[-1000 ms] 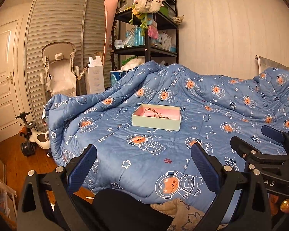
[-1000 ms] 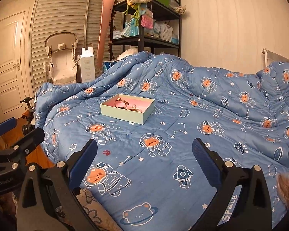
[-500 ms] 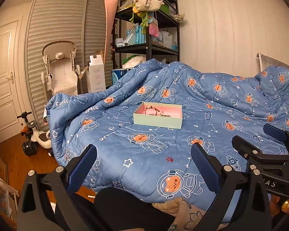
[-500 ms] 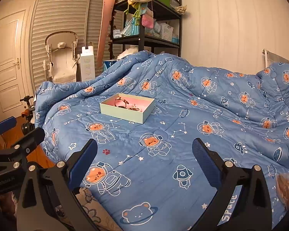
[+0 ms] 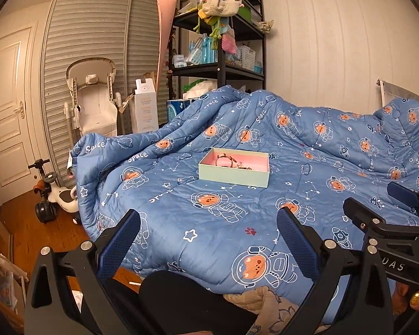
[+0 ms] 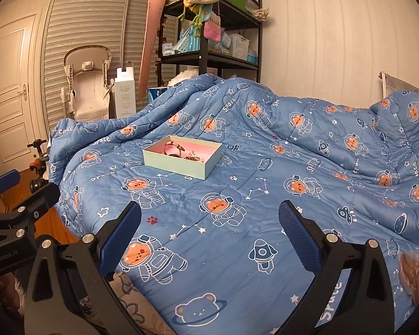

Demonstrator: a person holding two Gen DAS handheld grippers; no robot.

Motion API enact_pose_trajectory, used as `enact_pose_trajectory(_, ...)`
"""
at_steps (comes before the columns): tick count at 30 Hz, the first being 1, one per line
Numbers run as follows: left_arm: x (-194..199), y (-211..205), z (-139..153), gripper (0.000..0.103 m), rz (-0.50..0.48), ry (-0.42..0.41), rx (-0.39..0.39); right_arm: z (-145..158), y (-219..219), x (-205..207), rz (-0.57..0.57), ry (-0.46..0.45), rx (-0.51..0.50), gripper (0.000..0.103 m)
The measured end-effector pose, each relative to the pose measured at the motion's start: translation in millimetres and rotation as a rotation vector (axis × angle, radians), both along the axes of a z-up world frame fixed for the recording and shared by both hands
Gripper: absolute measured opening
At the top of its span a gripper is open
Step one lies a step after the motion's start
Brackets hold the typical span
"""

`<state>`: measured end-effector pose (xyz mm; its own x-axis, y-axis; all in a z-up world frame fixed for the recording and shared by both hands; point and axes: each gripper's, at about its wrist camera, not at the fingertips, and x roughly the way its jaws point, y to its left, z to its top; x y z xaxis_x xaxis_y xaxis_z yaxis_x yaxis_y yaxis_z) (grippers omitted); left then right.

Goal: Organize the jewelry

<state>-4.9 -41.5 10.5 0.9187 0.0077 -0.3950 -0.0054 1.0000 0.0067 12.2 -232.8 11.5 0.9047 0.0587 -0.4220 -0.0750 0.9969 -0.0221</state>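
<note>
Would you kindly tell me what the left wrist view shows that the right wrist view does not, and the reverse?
Only the left wrist view shows the white ride-on toy and the right gripper at its edge. Only the right wrist view shows the bear-planet print and the left gripper. Both share the mint jewelry box with its jewelry on the blue space quilt, and the black shelf.

Ahead of your 2 wide-open grippers, left gripper point(image 5: 208, 240) and right gripper point(image 6: 209, 231), bare blue quilt point(image 6: 237, 195) lay unobstructed up to the tray point(image 6: 181, 164); only its low walls intervened.
</note>
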Motion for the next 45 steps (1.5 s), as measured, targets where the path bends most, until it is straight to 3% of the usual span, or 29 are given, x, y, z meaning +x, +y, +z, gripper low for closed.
enact_pose_trajectory(45,-1.1,7.8,-1.8,0.096,0.057,0.027,-0.042,-3.0,3.5,-0.5,0.008,0.007,-0.006,0.097)
